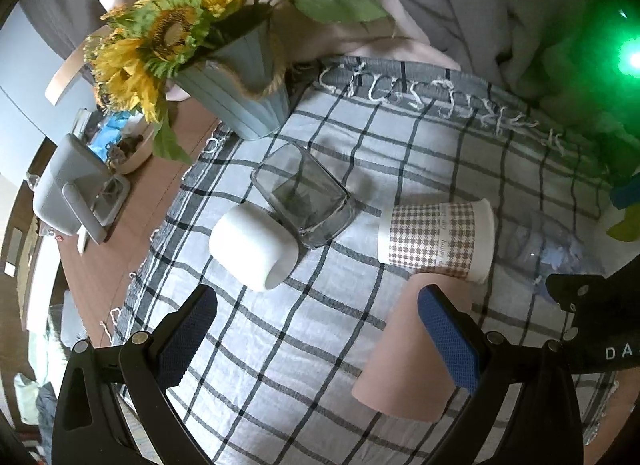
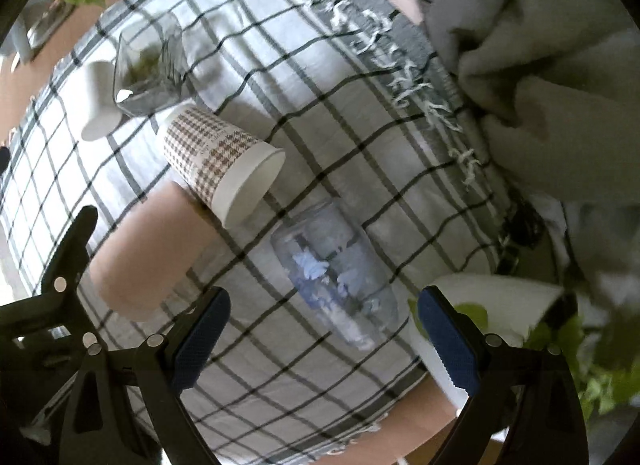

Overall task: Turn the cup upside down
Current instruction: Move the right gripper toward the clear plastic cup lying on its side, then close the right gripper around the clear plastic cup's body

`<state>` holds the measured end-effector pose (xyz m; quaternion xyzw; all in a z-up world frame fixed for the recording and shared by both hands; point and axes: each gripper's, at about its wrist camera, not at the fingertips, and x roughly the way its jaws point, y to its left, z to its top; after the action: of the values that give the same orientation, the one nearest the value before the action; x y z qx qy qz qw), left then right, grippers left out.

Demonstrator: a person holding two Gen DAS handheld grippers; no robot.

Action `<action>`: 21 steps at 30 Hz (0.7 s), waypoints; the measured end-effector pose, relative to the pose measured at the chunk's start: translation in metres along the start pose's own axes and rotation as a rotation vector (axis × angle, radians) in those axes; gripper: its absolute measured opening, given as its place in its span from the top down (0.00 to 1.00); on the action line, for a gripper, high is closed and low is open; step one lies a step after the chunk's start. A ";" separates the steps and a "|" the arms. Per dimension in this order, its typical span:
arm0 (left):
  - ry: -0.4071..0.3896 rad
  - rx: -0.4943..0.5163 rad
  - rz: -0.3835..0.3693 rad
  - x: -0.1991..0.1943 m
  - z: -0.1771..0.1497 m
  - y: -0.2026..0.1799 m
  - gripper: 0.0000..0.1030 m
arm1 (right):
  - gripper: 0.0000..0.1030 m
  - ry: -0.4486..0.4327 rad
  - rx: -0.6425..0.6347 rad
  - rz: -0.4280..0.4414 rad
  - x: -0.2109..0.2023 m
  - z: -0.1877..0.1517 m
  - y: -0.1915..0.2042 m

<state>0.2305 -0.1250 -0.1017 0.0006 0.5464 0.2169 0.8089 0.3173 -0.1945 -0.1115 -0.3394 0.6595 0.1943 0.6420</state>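
Cups are lying tipped on the checked cloth (image 1: 304, 345): we are seeing the houndstooth cup (image 1: 436, 241) beside the pink cup (image 1: 400, 349), left gripper (image 1: 316, 341) and right gripper (image 2: 324, 345) both gaping wide, gripping nothing.

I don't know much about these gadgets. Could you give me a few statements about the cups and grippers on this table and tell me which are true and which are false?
1. All the cups lie on their sides. True: the pink cup, checked cup, white cup, glass and clear cup all do.
2. The left gripper holds the pink cup. False: it is open, with one finger over the cup.
3. The right gripper is open and empty. True.
4. The cloth is plain red. False: it is white with dark checks.
5. The vase holds roses. False: sunflowers.
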 end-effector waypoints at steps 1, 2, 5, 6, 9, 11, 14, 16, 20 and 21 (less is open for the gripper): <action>0.006 -0.003 0.000 0.003 0.002 -0.001 0.01 | 0.08 0.011 -0.007 0.004 0.003 0.003 -0.001; 0.010 -0.006 0.001 0.004 0.003 -0.002 0.01 | 0.08 0.026 -0.013 0.009 0.007 0.006 -0.002; 0.020 -0.008 0.004 0.009 0.006 -0.005 0.01 | 0.08 0.053 -0.026 0.008 0.018 0.014 -0.005; 0.022 -0.012 -0.001 0.010 0.007 -0.005 0.01 | 0.08 0.068 -0.029 0.012 0.022 0.016 -0.006; 0.019 -0.012 -0.004 0.011 0.010 -0.010 0.01 | 0.08 0.113 -0.040 0.031 0.036 0.020 -0.007; 0.019 0.001 0.007 0.013 0.011 -0.014 0.01 | 0.08 0.129 -0.053 0.028 0.044 0.021 -0.006; 0.029 0.005 -0.003 0.015 0.012 -0.017 0.01 | 0.08 0.141 -0.059 0.026 0.054 0.023 -0.005; 0.031 0.004 -0.006 0.017 0.013 -0.018 0.01 | 0.08 0.148 -0.051 0.039 0.061 0.024 -0.007; 0.041 0.013 -0.006 0.019 0.014 -0.021 0.01 | 0.11 0.171 -0.056 0.052 0.075 0.027 -0.007; 0.040 0.016 -0.007 0.019 0.014 -0.022 0.01 | 0.11 0.175 -0.056 0.051 0.078 0.028 -0.007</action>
<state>0.2561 -0.1346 -0.1182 0.0007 0.5642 0.2096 0.7985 0.3463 -0.1957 -0.1897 -0.3560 0.7157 0.1987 0.5671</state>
